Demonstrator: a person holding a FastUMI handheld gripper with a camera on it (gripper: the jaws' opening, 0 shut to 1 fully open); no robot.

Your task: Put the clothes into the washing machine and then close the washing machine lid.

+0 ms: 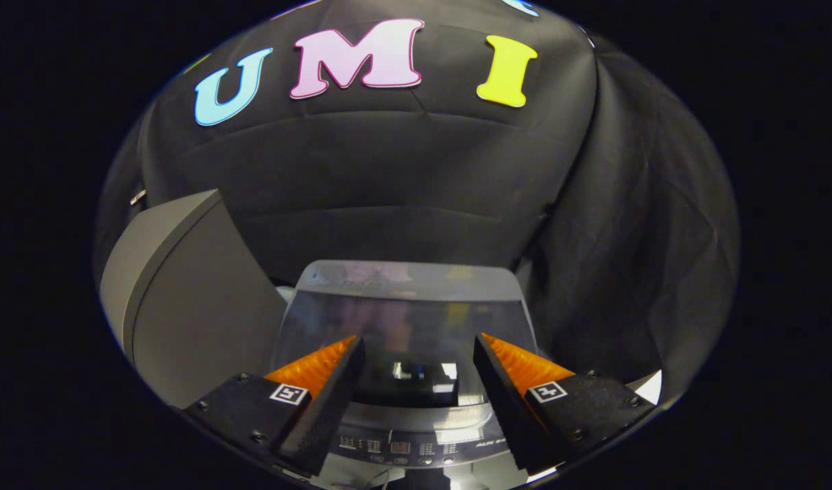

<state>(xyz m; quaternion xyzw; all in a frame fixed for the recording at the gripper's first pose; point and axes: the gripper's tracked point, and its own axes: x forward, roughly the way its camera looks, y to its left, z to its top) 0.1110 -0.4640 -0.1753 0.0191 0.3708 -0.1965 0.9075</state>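
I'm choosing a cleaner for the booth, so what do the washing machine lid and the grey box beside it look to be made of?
The washing machine lid, lying closed beyond the open claw, looks like glossy tinted glass or clear plastic: it mirrors the surroundings and has a pale translucent rim. The grey box looks matte, probably painted metal or plastic, with no glare; which one is unclear.
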